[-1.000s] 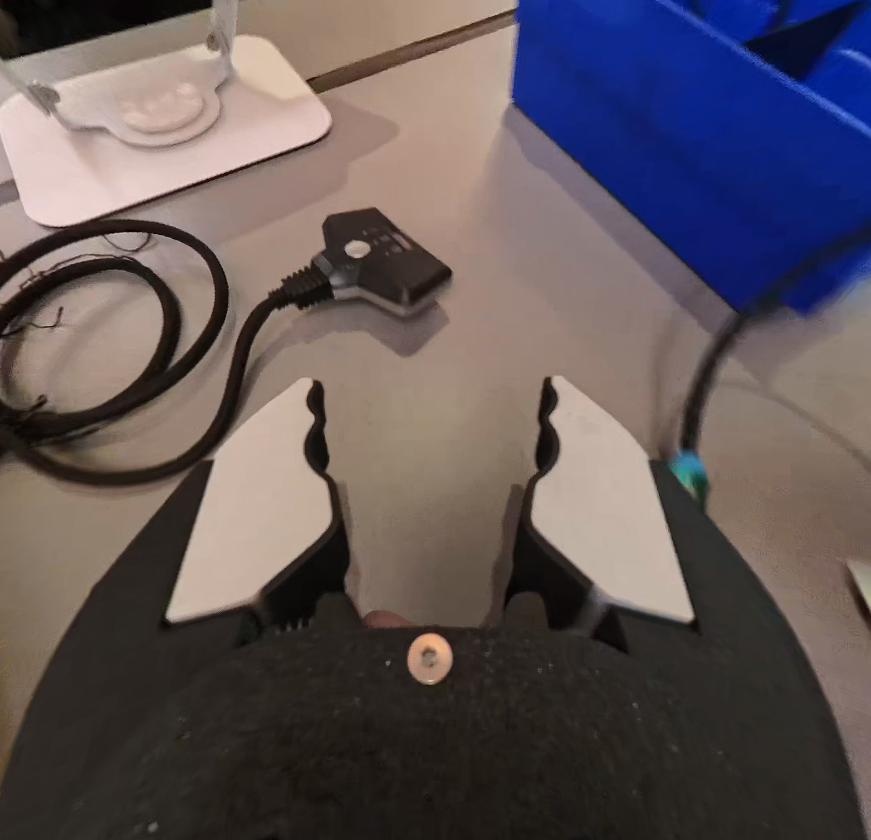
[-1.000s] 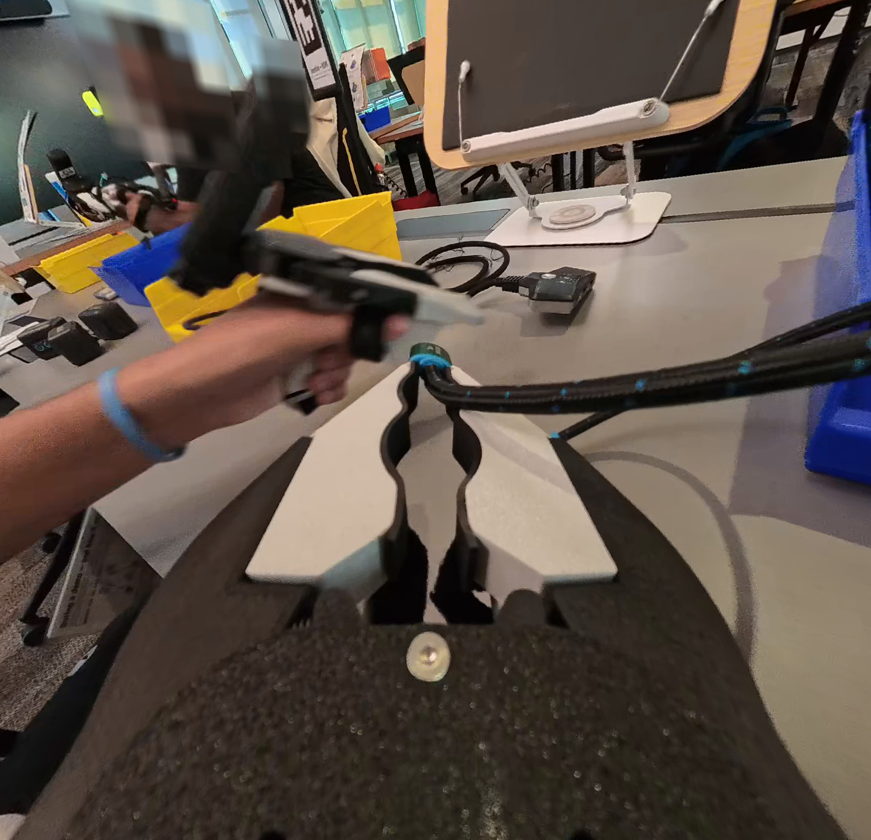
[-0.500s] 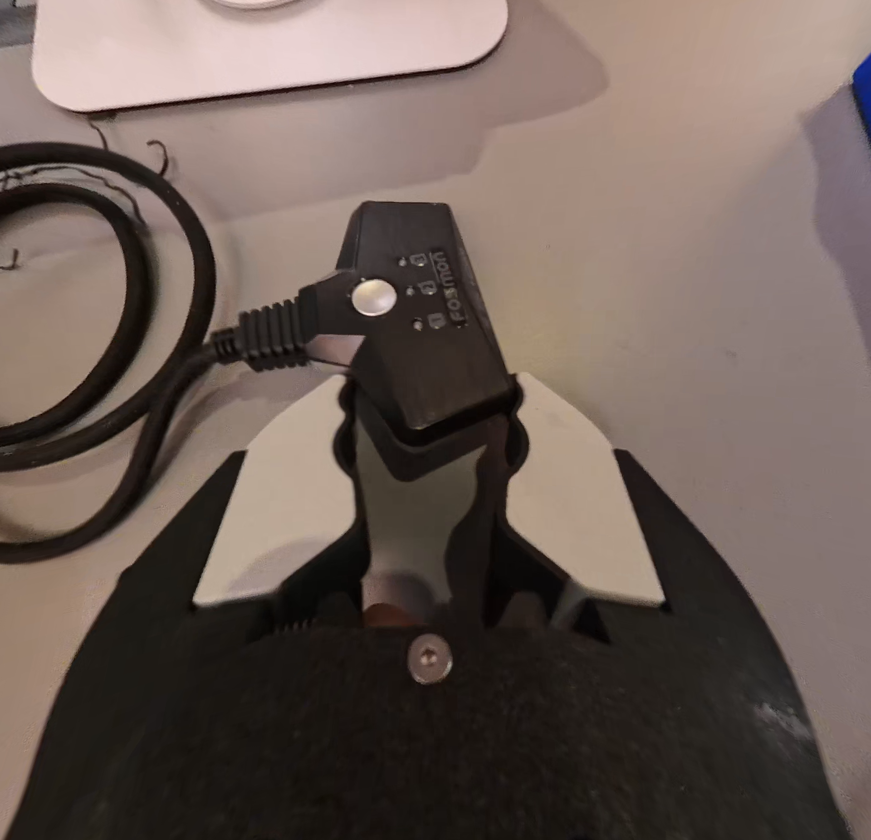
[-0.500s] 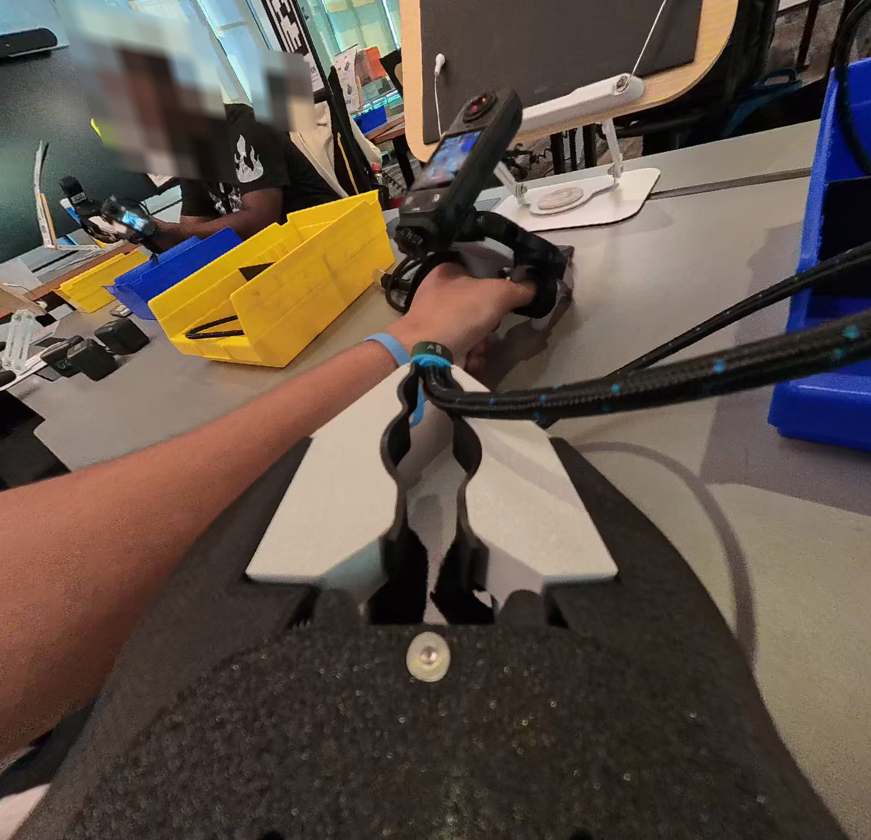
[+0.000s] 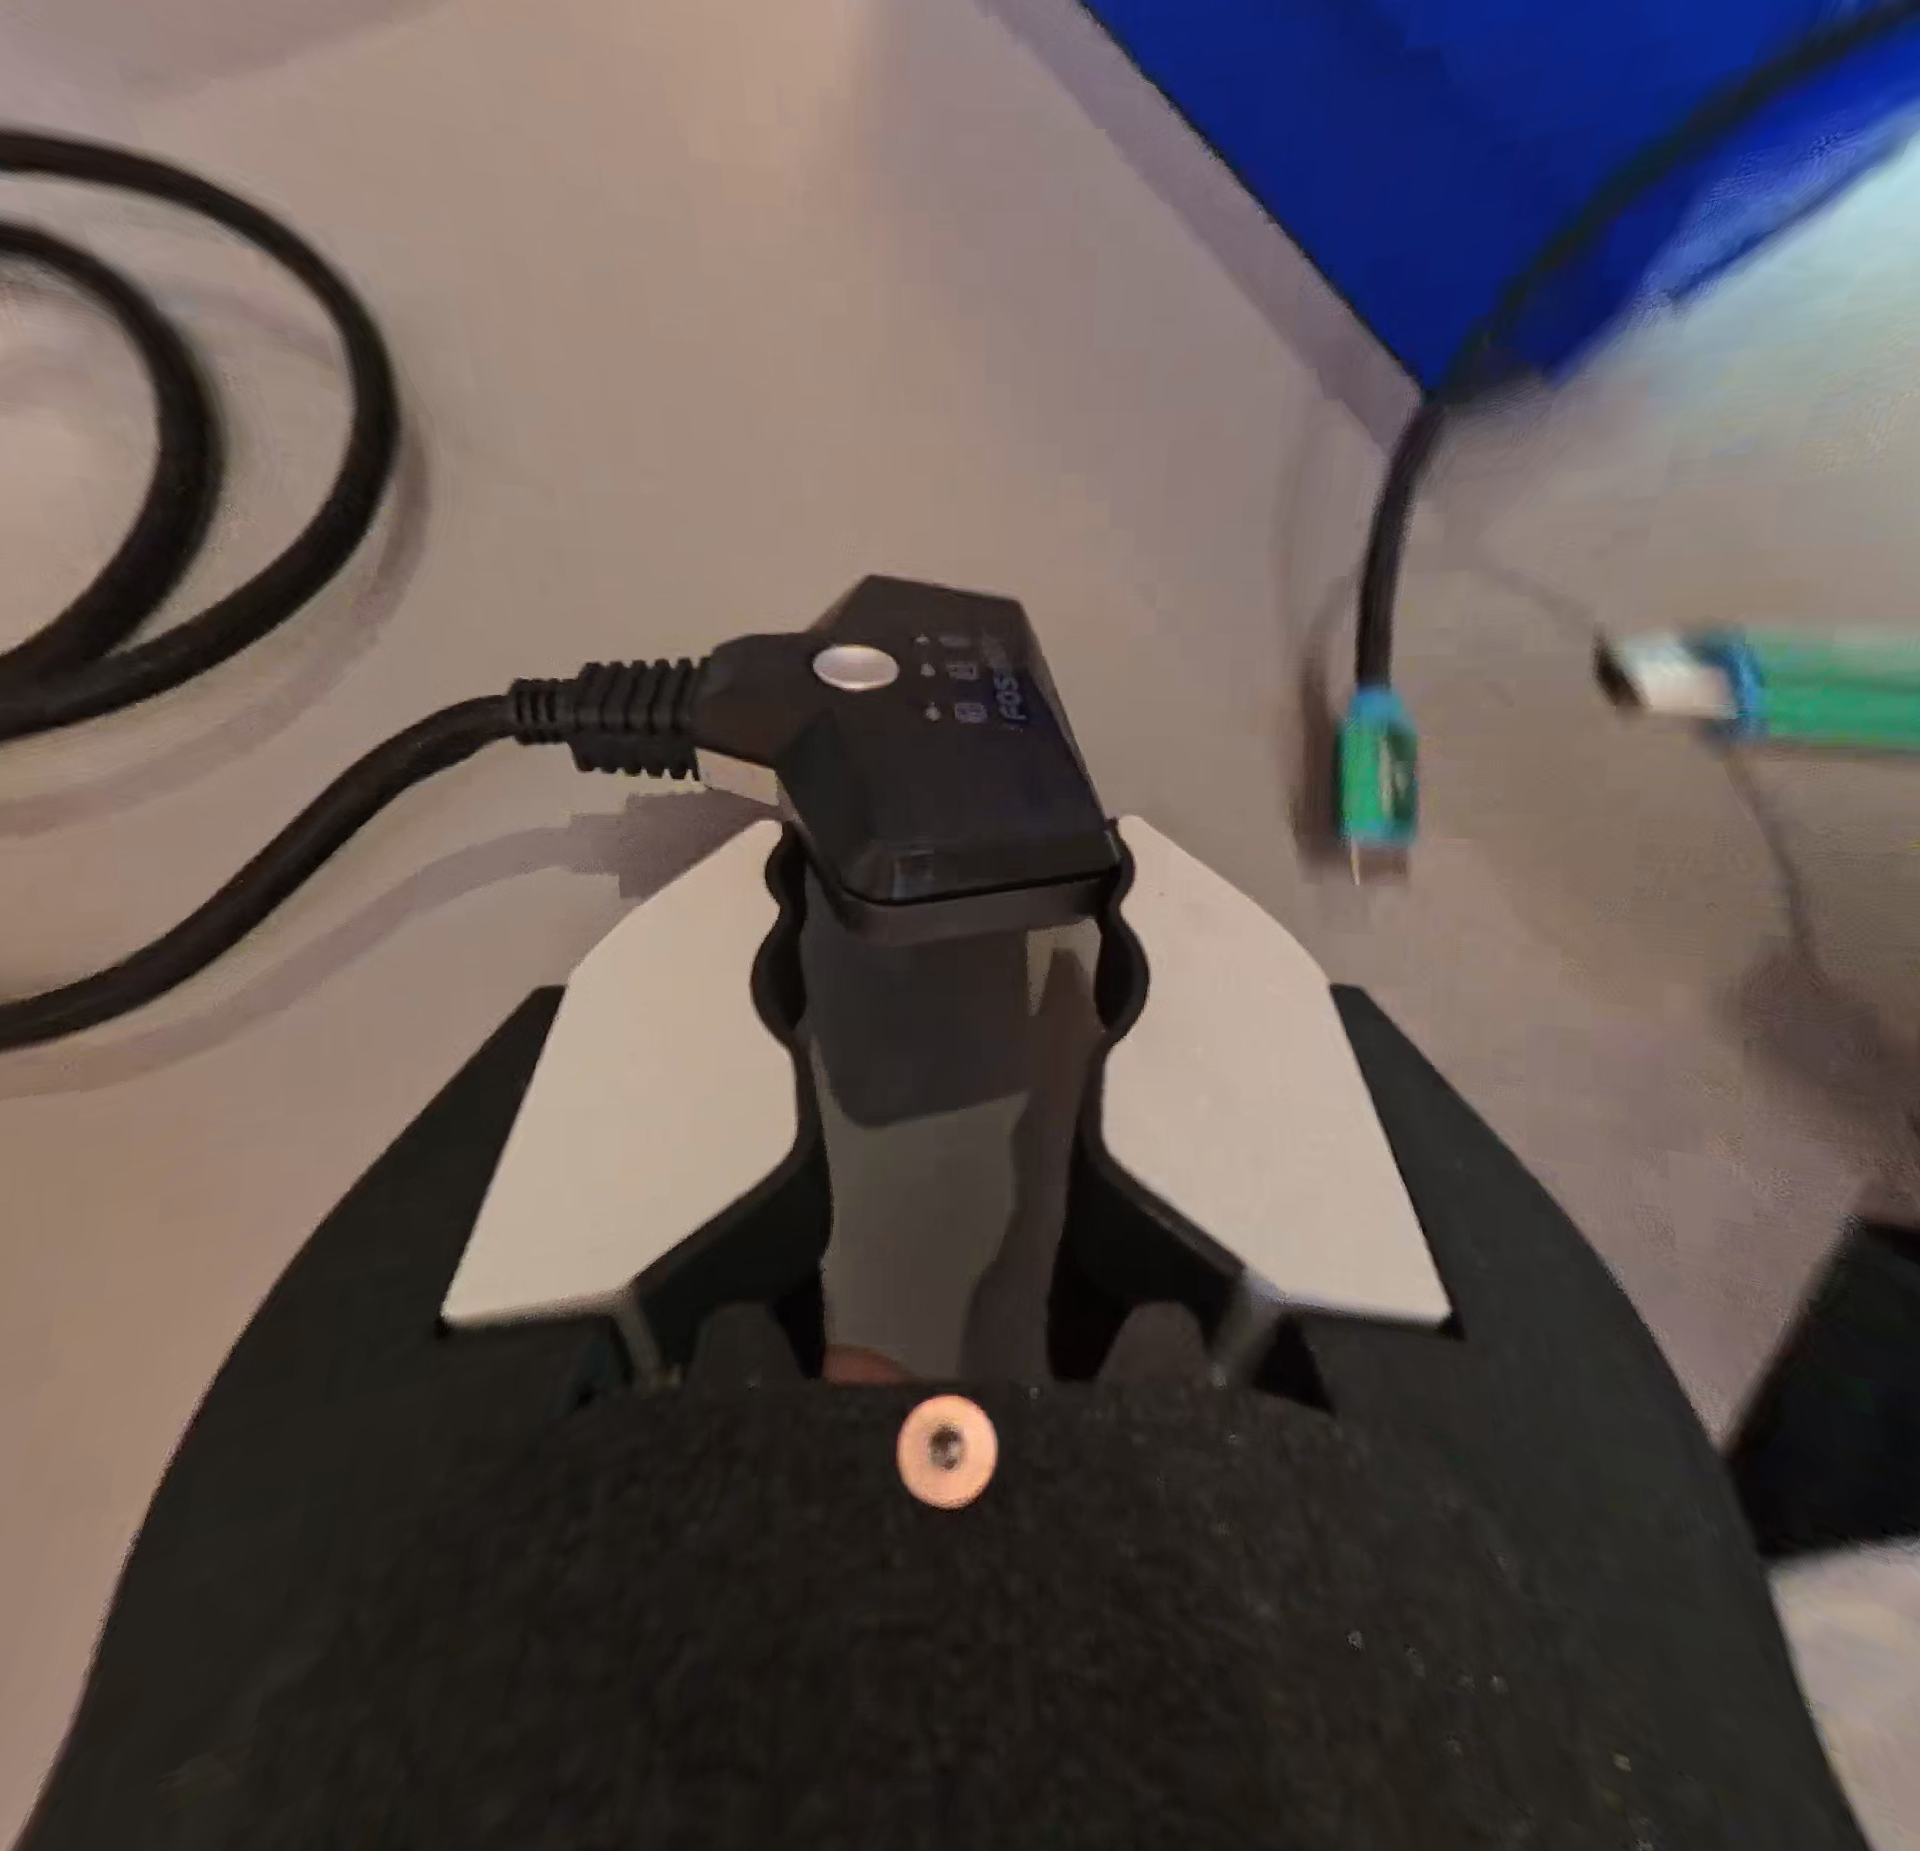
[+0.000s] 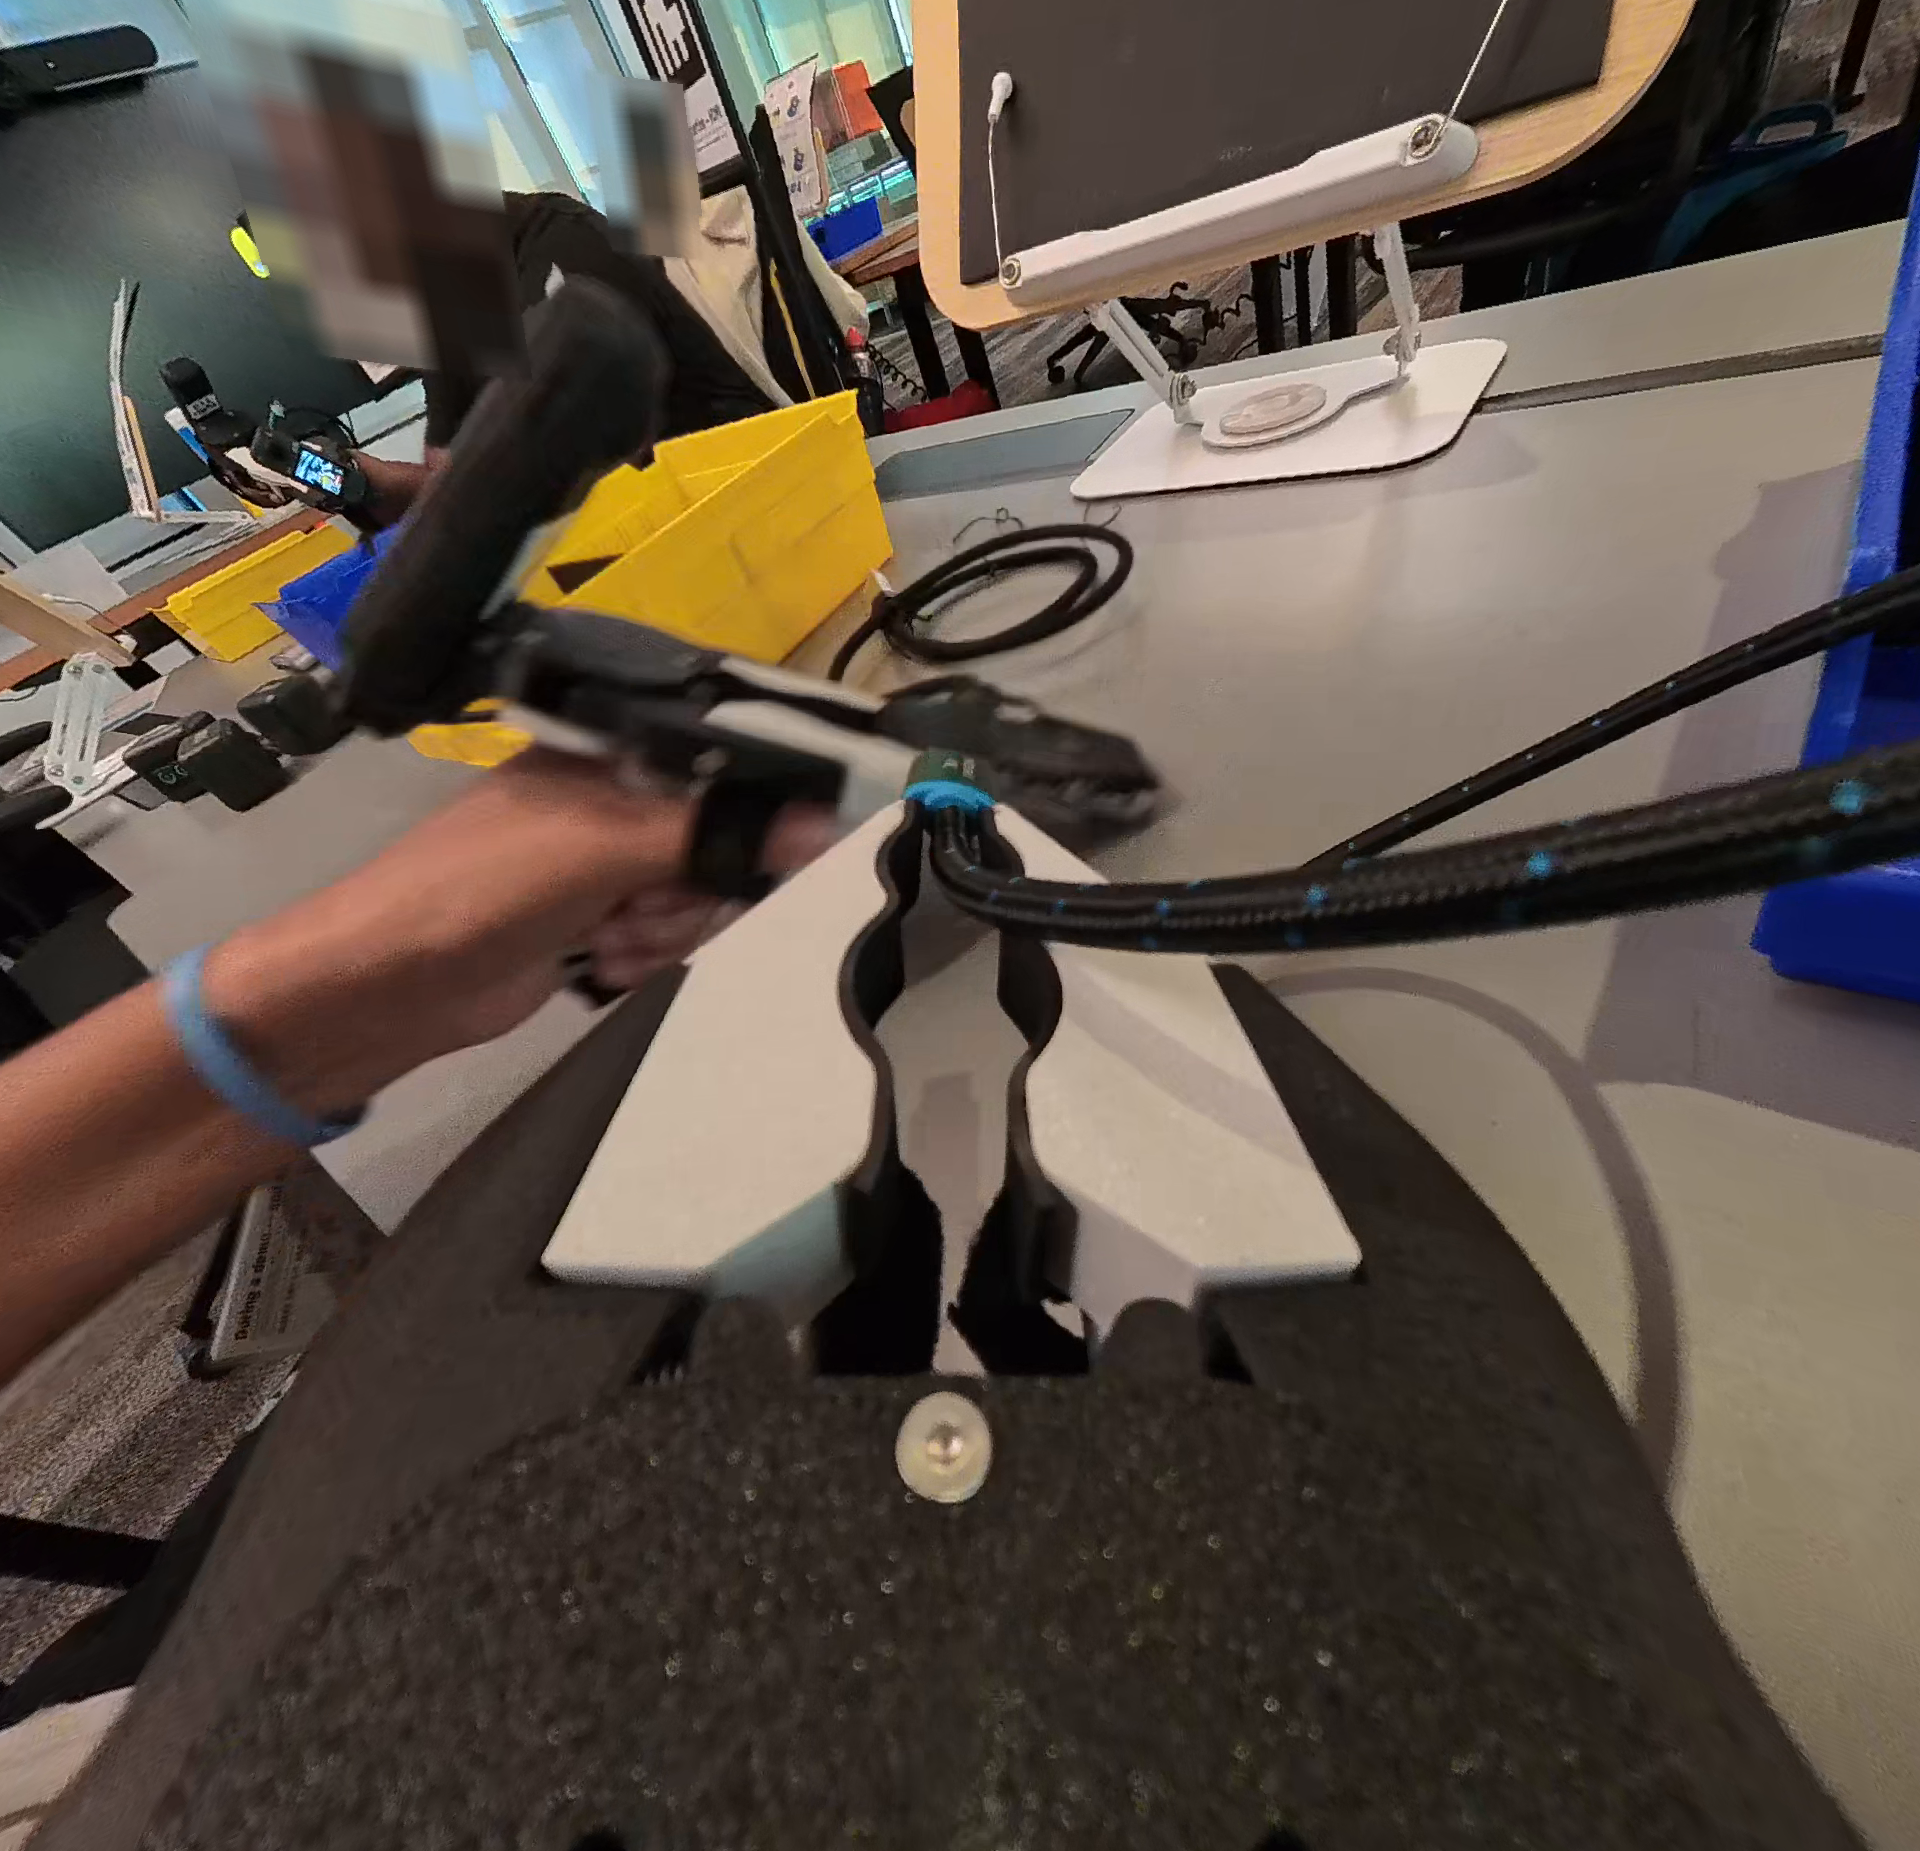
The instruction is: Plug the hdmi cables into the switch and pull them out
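Note:
My left gripper is shut on the black HDMI switch and holds it above the grey table; its black cord trails left to a coil. My right gripper is shut on the green HDMI plug of a black braided cable. In the left wrist view that plug points in from the right, metal tip toward the switch and a short way apart. A second green plug hangs from a thin black cable. In the right wrist view the left gripper holds the switch just beyond my plug.
A blue bin stands at the right and the cables run out of it. A yellow bin, a cable coil and a white stand with a board sit farther back. A person sits at the left rear.
The left gripper has lifted the switch off the table and carried it right, toward the right gripper's plug. The right gripper has kept its hold on the green plug.

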### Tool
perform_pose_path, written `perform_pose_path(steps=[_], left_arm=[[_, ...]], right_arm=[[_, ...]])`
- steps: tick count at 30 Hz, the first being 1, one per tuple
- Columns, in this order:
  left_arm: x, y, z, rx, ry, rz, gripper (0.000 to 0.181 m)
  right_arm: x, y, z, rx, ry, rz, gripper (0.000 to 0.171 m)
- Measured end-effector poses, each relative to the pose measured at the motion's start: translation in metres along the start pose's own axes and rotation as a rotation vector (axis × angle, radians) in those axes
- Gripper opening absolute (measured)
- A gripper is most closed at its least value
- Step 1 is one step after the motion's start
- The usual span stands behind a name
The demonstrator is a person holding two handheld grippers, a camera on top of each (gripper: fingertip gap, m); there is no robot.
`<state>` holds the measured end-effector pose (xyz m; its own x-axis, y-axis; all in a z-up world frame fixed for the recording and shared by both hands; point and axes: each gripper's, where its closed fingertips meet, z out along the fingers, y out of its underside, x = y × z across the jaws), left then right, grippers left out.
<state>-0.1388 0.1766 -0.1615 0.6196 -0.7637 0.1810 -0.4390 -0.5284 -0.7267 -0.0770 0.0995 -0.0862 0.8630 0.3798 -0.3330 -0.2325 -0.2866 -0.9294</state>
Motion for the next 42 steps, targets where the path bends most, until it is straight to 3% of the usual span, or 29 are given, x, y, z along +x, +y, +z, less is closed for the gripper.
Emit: perform_pose_path(steps=[1,6,11,14,18,22,23,24,28,36,42], left_arm=[[0.004,0.015,-0.010,-0.017,0.009,0.013,0.053],[0.026,0.050,-0.049,-0.060,0.150,0.190,0.060],[0.009,0.037,-0.093,-0.126,0.348,0.658,0.055],[-0.003,0.029,-0.083,-0.265,0.444,0.820,0.056],[-0.022,0.036,-0.043,-0.513,0.458,0.960,0.062],[-0.014,0.053,-0.021,-0.614,0.567,0.972,0.060],[-0.007,0.053,-0.022,-0.586,0.617,0.982,0.042],[-0.004,0.054,-0.022,-0.576,0.644,0.994,0.036],[0.010,0.049,-0.041,-0.517,0.787,0.925,0.023],[0.027,-0.001,-0.104,-0.286,0.964,0.773,0.023],[0.028,-0.001,-0.115,-0.289,0.960,0.784,0.023]], right_arm=[[0.000,0.001,0.001,-0.005,-0.002,-0.002,0.010],[-0.005,0.007,0.007,-0.033,-0.028,-0.001,0.009],[-0.008,0.007,0.009,-0.032,-0.087,0.057,0.009],[-0.009,0.007,0.010,-0.034,-0.113,0.061,0.009],[-0.012,0.009,0.011,-0.049,-0.125,0.029,0.009],[-0.013,0.011,0.009,-0.067,-0.126,-0.038,0.009],[-0.013,0.012,0.008,-0.073,-0.128,-0.056,0.009],[-0.013,0.013,0.007,-0.077,-0.133,-0.071,0.009],[-0.016,0.009,0.004,-0.071,-0.171,-0.115,0.010],[-0.036,-0.013,-0.011,-0.007,-0.312,-0.224,0.010],[-0.044,-0.020,-0.013,0.037,-0.340,-0.214,0.009]])
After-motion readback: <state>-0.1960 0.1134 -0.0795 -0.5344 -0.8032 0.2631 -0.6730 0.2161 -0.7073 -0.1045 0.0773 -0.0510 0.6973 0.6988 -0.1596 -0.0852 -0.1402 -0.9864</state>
